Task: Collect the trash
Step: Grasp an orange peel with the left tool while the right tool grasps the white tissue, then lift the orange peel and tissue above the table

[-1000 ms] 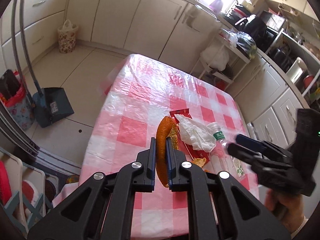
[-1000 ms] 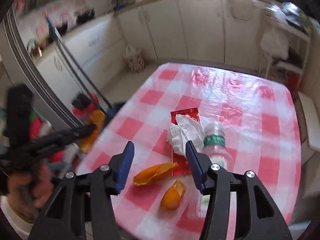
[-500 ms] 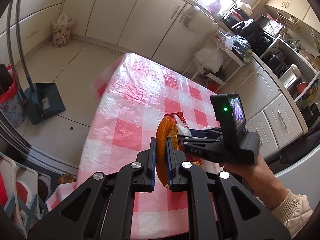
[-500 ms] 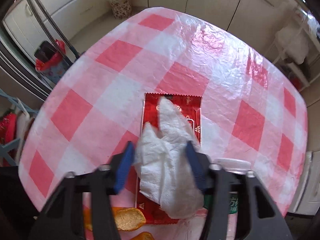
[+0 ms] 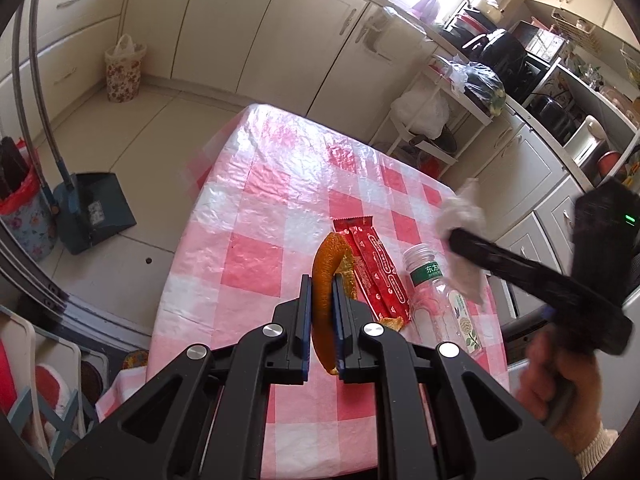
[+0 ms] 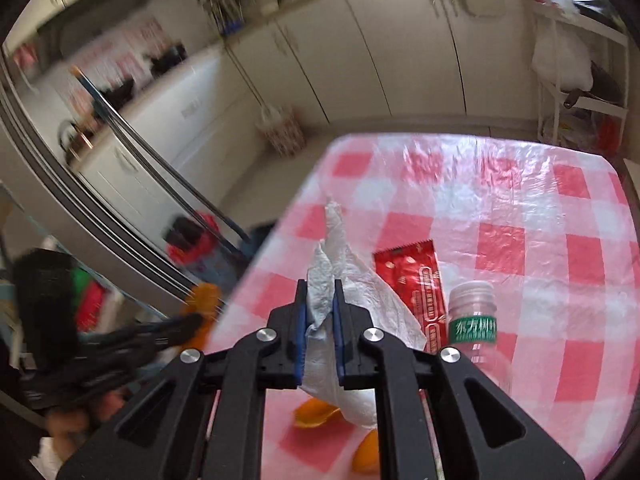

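My left gripper (image 5: 320, 292) is shut on a curved orange peel (image 5: 325, 264) and holds it above the near edge of the red-and-white checked table (image 5: 280, 184). My right gripper (image 6: 320, 300) is shut on a crumpled white tissue (image 6: 340, 264) and holds it above the table; it also shows blurred at the right of the left wrist view (image 5: 460, 236). A red snack wrapper (image 5: 376, 268) and an empty clear plastic bottle (image 5: 436, 296) lie on the table. Two more orange peel pieces (image 6: 316, 416) lie near the front edge.
A bin with a red liner (image 5: 20, 208) and a blue dustpan (image 5: 96, 208) stand on the floor left of the table. A floral bag (image 5: 124, 68) stands by the cream cabinets. A wire rack with bags (image 5: 436, 120) stands behind the table.
My right gripper came down over the tissue, shut on it and lifted it off the red wrapper to the right. My left gripper kept holding the peel in place.
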### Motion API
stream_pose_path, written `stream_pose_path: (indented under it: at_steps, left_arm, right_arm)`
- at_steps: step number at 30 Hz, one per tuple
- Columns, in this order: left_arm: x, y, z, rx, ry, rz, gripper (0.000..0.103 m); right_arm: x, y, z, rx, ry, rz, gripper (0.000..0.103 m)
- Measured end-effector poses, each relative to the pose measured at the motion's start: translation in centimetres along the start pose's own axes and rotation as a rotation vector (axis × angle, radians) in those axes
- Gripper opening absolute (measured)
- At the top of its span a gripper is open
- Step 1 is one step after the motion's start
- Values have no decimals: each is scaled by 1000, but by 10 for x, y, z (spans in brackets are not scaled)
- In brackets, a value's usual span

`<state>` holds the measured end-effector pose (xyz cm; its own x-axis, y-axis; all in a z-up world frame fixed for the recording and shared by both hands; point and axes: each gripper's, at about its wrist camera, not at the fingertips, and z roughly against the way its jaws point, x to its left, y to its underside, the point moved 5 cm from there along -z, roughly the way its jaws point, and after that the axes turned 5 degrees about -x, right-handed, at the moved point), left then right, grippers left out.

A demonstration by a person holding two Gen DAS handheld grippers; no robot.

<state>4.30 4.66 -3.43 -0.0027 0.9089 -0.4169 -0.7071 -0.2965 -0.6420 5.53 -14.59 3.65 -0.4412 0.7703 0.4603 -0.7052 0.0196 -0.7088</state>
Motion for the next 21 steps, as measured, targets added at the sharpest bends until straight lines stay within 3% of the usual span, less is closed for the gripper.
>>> stream_pose_path:
  at_steps: [3,7,11,21]
  left_arm:
    - [-11,-1,10,-51,-5,-40,9]
    - [-25,1,18,-94,-8,-84,9]
    - [-35,5,23,-109,-21,-112,9]
    - [-44,15,37,-148,-22,-125,9]
  right_arm:
    - [6,5,40,-147,-37,-37,12]
    - [-2,20,73,-285,9,-85,12]
    - [-10,38,83,-328,64,-82,12]
    - [-7,44,93,-342,63,-79,13]
